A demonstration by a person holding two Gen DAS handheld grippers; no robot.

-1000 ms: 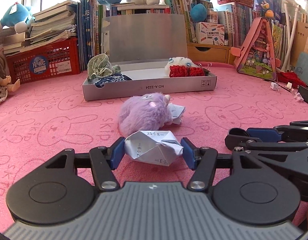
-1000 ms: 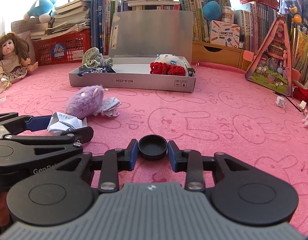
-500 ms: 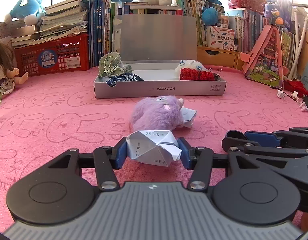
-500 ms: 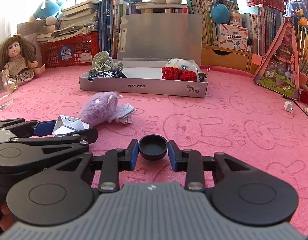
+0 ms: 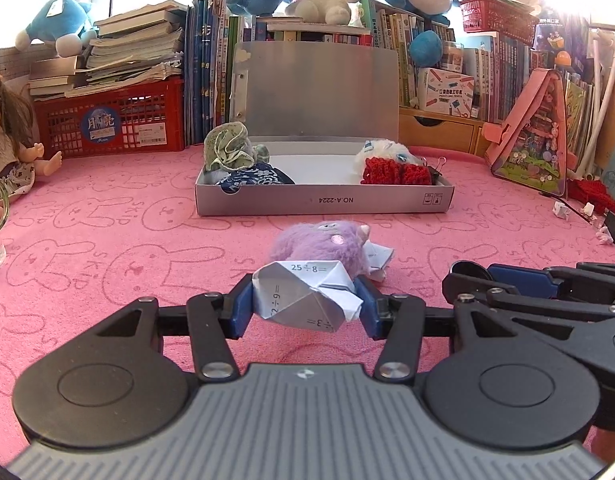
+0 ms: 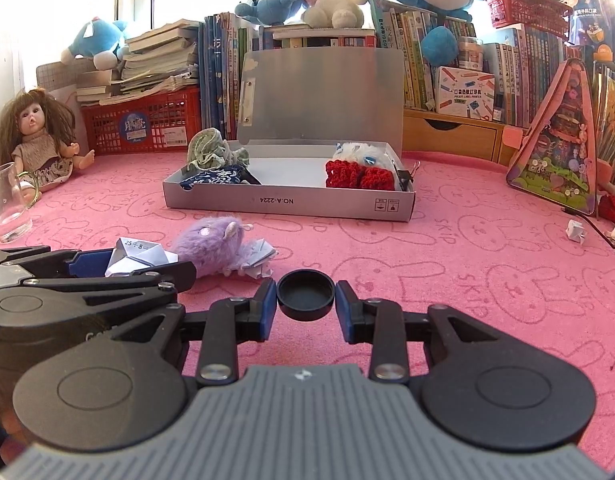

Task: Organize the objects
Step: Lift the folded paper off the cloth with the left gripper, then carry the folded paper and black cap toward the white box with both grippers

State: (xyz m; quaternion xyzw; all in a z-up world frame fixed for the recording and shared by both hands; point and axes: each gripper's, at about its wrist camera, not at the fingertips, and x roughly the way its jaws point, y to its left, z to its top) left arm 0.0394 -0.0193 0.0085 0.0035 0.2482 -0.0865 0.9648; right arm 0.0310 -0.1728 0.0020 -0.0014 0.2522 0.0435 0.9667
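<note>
My left gripper (image 5: pixel 303 306) is shut on a folded white paper piece (image 5: pixel 303 296) printed with sums, held just above the pink mat. Just beyond it lies a purple fluffy toy (image 5: pixel 321 246) with a second folded paper (image 5: pixel 377 258) at its right side. My right gripper (image 6: pixel 306 306) is shut on a small black round cap (image 6: pixel 306 294). The two grippers sit side by side, left gripper (image 6: pixel 119 264) at the right view's left edge. Further back stands the open grey box (image 5: pixel 323 200), holding a green cloth, a blue patterned cloth and a red knitted piece.
A doll (image 6: pixel 39 136) and a clear glass cup (image 6: pixel 7 204) sit at far left. A red crate (image 5: pixel 111 124), books and plush toys line the back. A pink triangular case (image 5: pixel 535 140) leans at the right, with small paper bits (image 6: pixel 577 232) on the mat.
The left jaws closed in on the paper piece. Both grippers tilted up a little, so the box and shelves sit lower in view; the cap stays gripped.
</note>
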